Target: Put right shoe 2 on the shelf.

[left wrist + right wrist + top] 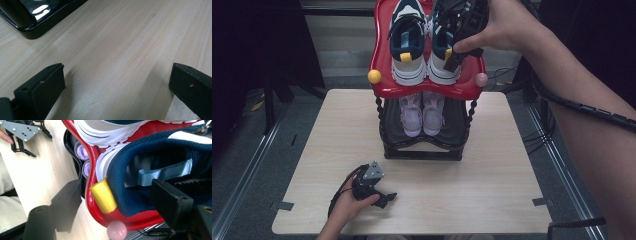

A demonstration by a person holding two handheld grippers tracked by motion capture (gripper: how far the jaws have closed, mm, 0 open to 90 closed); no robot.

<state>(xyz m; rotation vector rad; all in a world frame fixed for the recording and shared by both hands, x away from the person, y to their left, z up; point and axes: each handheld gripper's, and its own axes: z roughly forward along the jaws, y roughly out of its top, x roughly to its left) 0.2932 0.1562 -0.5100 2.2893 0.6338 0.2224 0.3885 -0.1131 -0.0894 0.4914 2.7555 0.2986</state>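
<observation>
Pale wooden table [492,165] under a black lower shelf [422,150]; pink pair of shoes [422,114] side by side on that shelf, toes forward; yellow knob [374,76] at the rack's left corner, pink knob [481,79] at its right; grey floor [242,150] beside the table.

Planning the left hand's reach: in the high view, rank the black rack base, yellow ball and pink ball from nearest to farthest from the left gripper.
From the left gripper:
1. black rack base, mid-table.
2. yellow ball, red shelf's left corner.
3. pink ball, right corner.

Navy-white sneakers [424,42], red tray [382,75], seemingly lilac pair [422,114] below.
</observation>
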